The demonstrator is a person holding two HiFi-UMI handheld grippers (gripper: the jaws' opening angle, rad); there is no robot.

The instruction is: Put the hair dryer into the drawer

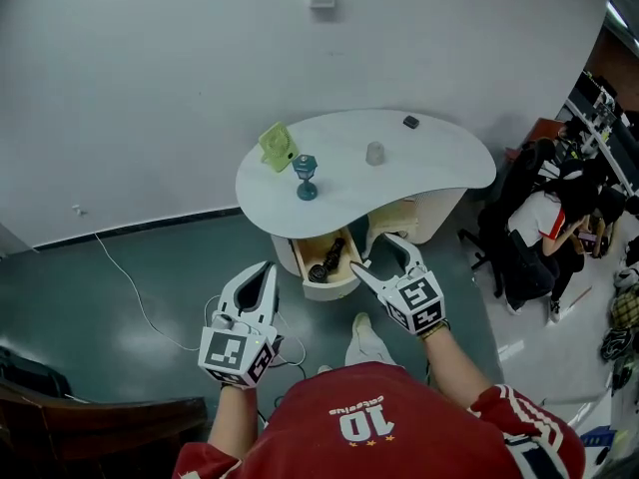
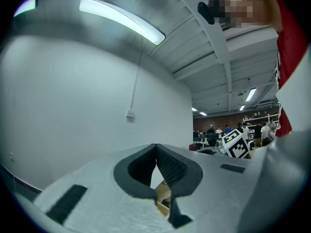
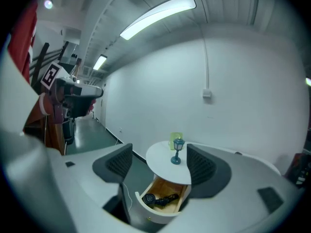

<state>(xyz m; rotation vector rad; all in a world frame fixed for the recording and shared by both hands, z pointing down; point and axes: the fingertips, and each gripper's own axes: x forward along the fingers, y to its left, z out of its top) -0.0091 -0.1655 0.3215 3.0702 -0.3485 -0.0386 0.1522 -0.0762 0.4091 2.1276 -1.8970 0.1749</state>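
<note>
The black hair dryer (image 1: 326,261) lies inside the open wooden drawer (image 1: 329,289) under the white rounded table (image 1: 439,163). In the right gripper view the hair dryer (image 3: 159,199) shows in the drawer (image 3: 154,214), between that gripper's jaws and well away from them. My left gripper (image 1: 268,267) hangs above the floor left of the drawer, shut with nothing in it; its pads meet in the left gripper view (image 2: 156,147). My right gripper (image 1: 378,254) is open and empty just right of the drawer's front, also open in its own view (image 3: 159,154).
On the table stand a blue lantern ornament (image 1: 306,176), a green object (image 1: 277,146), a small grey cup (image 1: 375,153) and a dark item (image 1: 410,122). A white cable (image 1: 130,292) runs over the floor. A seated person (image 1: 549,230) is at the right; dark furniture (image 1: 60,412) is low left.
</note>
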